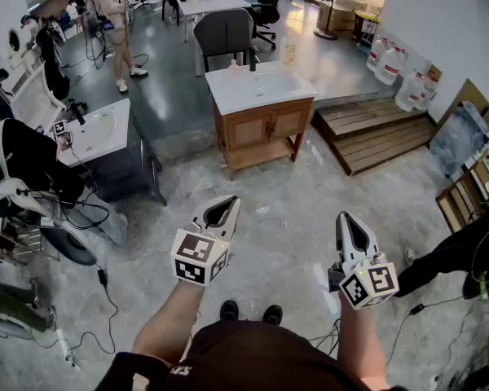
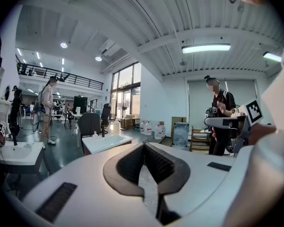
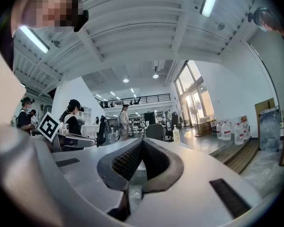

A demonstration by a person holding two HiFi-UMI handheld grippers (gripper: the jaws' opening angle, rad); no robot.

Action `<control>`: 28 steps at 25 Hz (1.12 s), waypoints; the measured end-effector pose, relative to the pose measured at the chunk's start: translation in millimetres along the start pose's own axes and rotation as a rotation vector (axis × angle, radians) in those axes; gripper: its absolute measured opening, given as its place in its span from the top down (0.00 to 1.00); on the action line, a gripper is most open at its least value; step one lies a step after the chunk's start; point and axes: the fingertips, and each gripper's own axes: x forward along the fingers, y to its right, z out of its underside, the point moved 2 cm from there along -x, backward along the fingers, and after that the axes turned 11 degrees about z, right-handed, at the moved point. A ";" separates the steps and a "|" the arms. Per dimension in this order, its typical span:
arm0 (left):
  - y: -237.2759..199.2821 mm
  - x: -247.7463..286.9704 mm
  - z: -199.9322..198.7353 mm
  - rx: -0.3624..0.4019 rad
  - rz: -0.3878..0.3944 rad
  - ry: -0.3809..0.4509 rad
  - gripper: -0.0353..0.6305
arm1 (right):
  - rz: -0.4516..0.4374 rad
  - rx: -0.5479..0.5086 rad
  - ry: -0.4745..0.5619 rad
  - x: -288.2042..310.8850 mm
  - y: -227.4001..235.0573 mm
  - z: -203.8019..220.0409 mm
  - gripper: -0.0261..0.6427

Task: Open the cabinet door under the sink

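1. Currently I have the left gripper (image 1: 226, 205) held out over the grey floor (image 1: 277, 218), low in the head view. Its own view shows both jaws pressed together with nothing between them.
2. Off to its right, well apart from it, is the right gripper (image 1: 347, 218), and its jaws are likewise closed and empty.
3. Farther away, ahead of both grippers and touched by neither, the wooden sink cabinet (image 1: 261, 155) stands on the floor.
4. Its two cabinet doors (image 1: 268, 125) sit side by side under the white basin top (image 1: 261, 92), and both are shut.
5. On the far edge of that top I see a black faucet (image 1: 252, 59), with a pale soap bottle (image 1: 288, 52) to its right and a smaller bottle (image 1: 233, 68) to its left.
6. Just right of the cabinet lies a low wooden platform (image 1: 375, 133), and water jugs (image 1: 389, 62) stand beyond it by the wall.
7. On the left, well apart from the cabinet, a second white basin (image 1: 98, 130) rests on a dark stand, with a seated person (image 1: 20, 157) beside it.
8. At the right edge another person in black (image 1: 464, 251) leans into view.
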 end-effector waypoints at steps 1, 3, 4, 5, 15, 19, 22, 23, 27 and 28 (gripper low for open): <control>2.8 2.5 1.0 -0.001 -0.002 -0.002 0.92 | -0.003 0.001 0.000 -0.9 2.5 0.8 0.95; 8.6 7.7 2.9 -0.004 -0.004 -0.007 0.92 | -0.009 0.003 -0.002 -2.8 7.6 2.5 0.95; 11.8 10.3 3.7 -0.006 -0.005 -0.009 0.92 | -0.012 0.004 -0.004 -4.0 10.3 3.4 0.95; 15.3 12.9 4.4 -0.007 -0.005 -0.011 0.92 | -0.014 0.006 -0.005 -5.3 13.3 4.3 0.95; 56.0 41.5 -7.4 0.013 -0.011 -0.012 0.92 | -0.037 0.035 0.005 -25.1 56.1 1.3 0.95; 75.3 52.5 -9.9 0.014 -0.019 -0.011 0.92 | -0.097 -0.011 0.021 -35.3 63.6 -5.3 0.94; 87.9 59.3 -11.4 0.020 -0.017 -0.013 0.92 | -0.117 -0.009 0.014 -39.1 71.2 -4.6 0.94; 90.0 61.5 -12.0 0.021 -0.017 -0.016 0.92 | -0.120 0.002 0.012 -39.1 73.8 -3.5 0.94; 86.4 75.0 -11.1 0.022 -0.020 -0.022 0.92 | -0.129 0.040 -0.001 -29.1 84.4 2.3 0.94; 82.4 78.5 -9.7 0.018 -0.023 -0.023 0.92 | -0.132 0.046 -0.006 -23.9 86.0 4.2 0.94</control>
